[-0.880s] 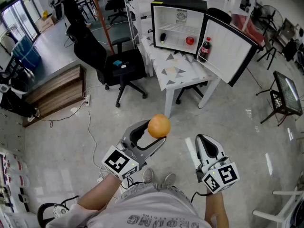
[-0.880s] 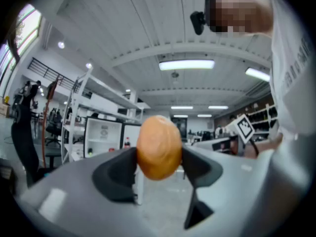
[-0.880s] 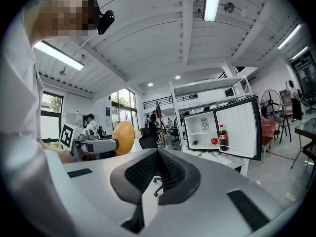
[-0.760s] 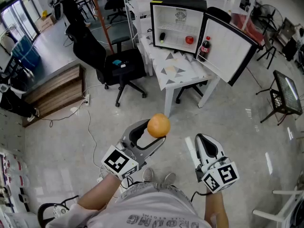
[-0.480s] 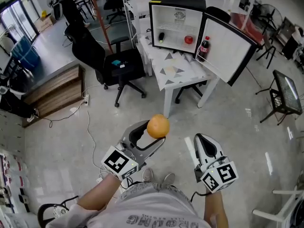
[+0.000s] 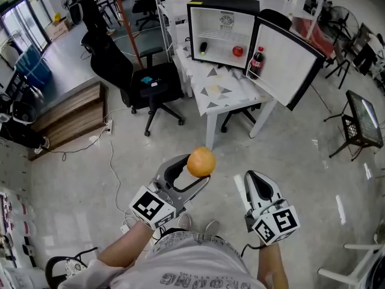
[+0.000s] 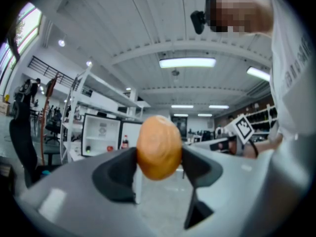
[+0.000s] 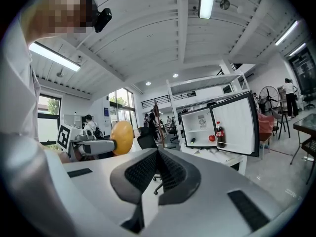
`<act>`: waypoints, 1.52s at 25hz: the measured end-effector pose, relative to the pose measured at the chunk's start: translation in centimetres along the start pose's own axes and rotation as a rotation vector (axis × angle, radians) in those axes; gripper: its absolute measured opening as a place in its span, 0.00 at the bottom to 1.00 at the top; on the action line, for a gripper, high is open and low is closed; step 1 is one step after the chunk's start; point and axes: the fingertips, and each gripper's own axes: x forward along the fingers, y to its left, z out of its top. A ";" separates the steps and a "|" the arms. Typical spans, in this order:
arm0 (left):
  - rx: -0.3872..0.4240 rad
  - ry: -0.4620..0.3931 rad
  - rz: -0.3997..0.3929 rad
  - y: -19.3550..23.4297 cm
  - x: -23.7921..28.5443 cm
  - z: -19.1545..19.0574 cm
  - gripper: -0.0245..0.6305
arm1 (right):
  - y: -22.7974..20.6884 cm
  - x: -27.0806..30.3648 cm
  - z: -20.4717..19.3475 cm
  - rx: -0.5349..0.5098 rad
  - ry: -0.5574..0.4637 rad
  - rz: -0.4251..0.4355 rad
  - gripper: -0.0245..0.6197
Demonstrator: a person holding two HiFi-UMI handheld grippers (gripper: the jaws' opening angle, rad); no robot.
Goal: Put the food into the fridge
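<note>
Left gripper [image 6: 196,170] clamped on an orange [image 6: 201,161], right gripper [image 6: 257,183] closed and empty beside it, open fridge [image 6: 224,3] standing at the desk's [image 6: 227,94] far edge.

White table [image 6: 239,99] with grey triangle pattern, black office chair [image 6: 126,71] just beside its left, low wooden platform [image 6: 71,117] further left, white cable [image 6: 112,161] trailing across grey floor [image 6: 295,161]

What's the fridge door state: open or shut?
Open. The door is swung wide to the right of the fridge; the white interior shows, with a bottle in the door.
</note>
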 end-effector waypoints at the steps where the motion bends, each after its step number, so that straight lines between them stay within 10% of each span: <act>1: 0.002 -0.001 0.003 -0.2 0.1 0.0 0.48 | -0.1 -0.1 0.0 -0.002 -0.002 0.004 0.04; 38: 0.015 -0.015 0.043 -3.7 5.9 -0.9 0.48 | -6.9 -3.2 0.1 -0.023 -0.016 0.043 0.04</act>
